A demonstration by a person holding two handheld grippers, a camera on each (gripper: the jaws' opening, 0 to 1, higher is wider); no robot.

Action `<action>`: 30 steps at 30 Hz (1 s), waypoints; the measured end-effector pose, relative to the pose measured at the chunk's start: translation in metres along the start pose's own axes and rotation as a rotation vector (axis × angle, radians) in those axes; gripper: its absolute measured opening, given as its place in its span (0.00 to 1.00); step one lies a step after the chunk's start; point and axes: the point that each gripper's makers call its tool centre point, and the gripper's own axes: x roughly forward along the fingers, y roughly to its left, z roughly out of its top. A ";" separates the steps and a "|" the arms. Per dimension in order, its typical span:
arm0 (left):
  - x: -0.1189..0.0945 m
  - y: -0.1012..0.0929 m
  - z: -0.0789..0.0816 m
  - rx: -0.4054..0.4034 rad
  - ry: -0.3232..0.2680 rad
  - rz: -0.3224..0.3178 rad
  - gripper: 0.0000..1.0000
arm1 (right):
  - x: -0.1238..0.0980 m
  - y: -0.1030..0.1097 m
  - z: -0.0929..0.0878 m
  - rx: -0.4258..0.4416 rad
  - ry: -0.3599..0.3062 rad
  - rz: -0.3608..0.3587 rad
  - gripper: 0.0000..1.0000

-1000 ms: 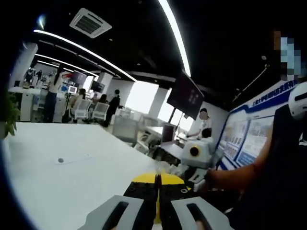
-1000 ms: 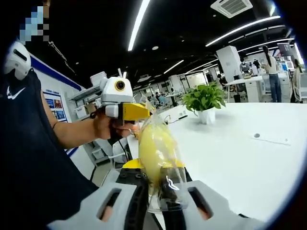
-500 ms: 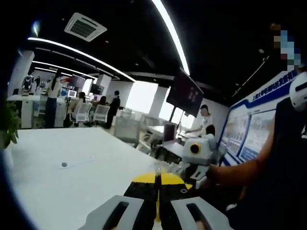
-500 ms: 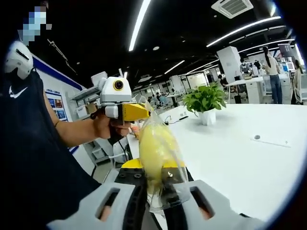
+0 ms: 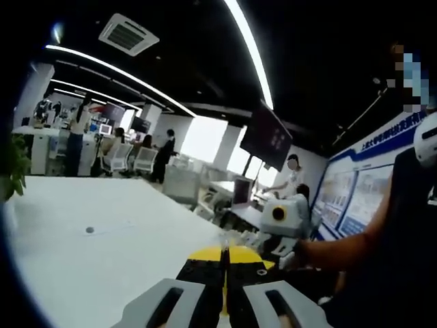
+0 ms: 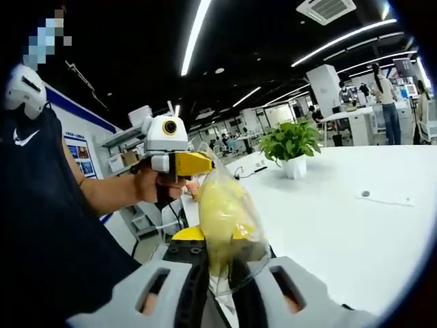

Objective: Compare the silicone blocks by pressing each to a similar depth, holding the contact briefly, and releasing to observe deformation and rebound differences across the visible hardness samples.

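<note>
My right gripper point(image 6: 217, 263) is pinching a clear bag w/ a yellow block point(image 6: 224, 220), frame center. Left gripper point(image 5: 224, 268) is closed w/ nothing in it, bottom center, over the white table point(image 5: 102, 253).

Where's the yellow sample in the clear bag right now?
In the right gripper view, the bagged yellow sample is held up in the right tool, above the near edge of the white table, just below the left tool.

2 tongs point(image 6: 217, 263) point(image 5: 223, 273), 1 bagged yellow block point(image 6: 220, 212), 1 potted plant point(image 6: 290, 143), 1 white table point(image 6: 341, 219), 1 wall monitor point(image 5: 265, 138)
</note>
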 end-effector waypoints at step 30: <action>0.003 0.000 0.013 -0.053 -0.050 -0.013 0.00 | 0.001 -0.005 0.010 -0.051 -0.050 0.010 0.07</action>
